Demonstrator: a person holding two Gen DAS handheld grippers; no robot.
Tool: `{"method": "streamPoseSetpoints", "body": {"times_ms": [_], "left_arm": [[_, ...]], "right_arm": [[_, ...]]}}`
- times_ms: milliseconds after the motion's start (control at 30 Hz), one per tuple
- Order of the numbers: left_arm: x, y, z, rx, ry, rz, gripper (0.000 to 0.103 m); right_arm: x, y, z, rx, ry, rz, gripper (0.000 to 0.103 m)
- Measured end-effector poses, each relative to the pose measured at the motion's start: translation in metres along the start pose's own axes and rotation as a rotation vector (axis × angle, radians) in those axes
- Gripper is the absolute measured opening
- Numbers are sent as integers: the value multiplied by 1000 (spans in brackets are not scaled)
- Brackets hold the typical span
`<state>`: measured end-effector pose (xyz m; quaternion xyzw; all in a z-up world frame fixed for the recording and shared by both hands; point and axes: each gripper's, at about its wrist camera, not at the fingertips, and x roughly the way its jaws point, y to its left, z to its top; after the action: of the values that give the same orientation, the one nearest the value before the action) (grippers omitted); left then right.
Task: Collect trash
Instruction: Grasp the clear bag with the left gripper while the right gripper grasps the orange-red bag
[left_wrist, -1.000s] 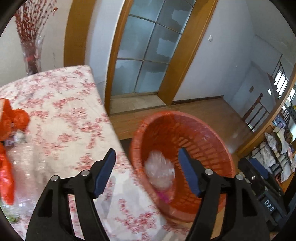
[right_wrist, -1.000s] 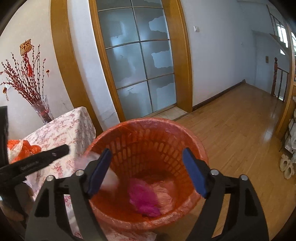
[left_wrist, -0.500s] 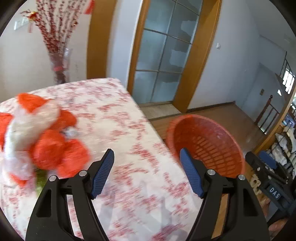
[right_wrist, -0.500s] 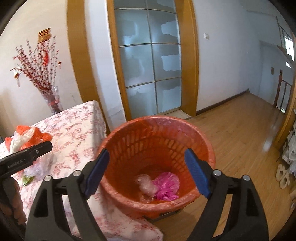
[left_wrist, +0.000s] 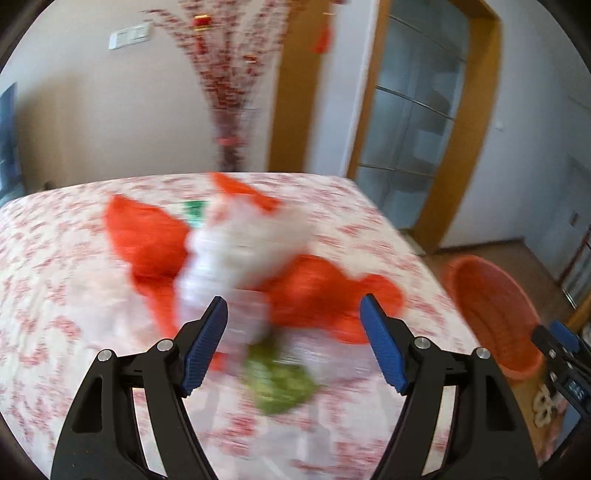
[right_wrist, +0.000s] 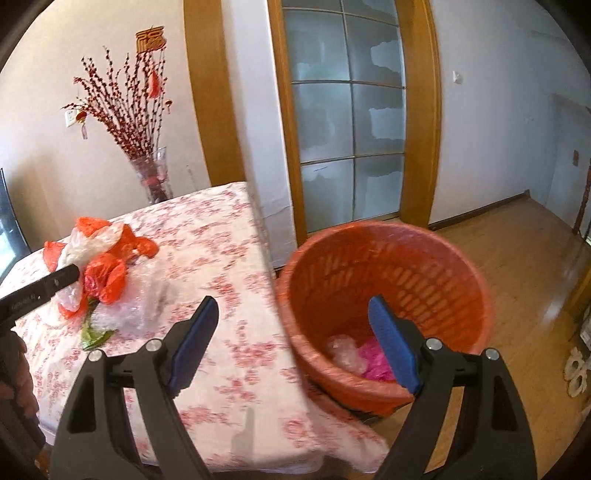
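The room came first: a wood floor (right_wrist: 517, 258), a frosted glass door (right_wrist: 351, 122) at twelve o'clock, and a table under a floral cloth (right_wrist: 221, 258) with a vase of red branches (right_wrist: 155, 177). The orange basket (right_wrist: 388, 266) stood at three o'clock of the table, some trash inside. The step looked like reaching for the bag pile (left_wrist: 240, 266); the left gripper (left_wrist: 293, 339) hovered spread over it, and next should close on one piece. The right gripper (right_wrist: 293, 339) was spread, empty.

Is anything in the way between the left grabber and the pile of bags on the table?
Nothing visible. The left gripper is open, facing the pile of plastic bags on the table, with only tablecloth between them. The view is blurred, though.
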<state>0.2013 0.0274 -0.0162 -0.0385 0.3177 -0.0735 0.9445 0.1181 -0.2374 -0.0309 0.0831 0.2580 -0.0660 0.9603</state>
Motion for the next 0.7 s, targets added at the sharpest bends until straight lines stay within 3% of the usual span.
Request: {"method": "streamPoseSetpoints", "body": {"times_ms": [133,367,700], "left_arm": [[11,32,9,-55,0,63,73],[39,44,18,-72,55,51,70],[42,37,12,-39,71,-19,42]], "right_arm": [[11,22,-3,-22,18,29,81],[26,48,-6,-47,54,65,81],[37,67,-8,-69,90,84,81]]}}
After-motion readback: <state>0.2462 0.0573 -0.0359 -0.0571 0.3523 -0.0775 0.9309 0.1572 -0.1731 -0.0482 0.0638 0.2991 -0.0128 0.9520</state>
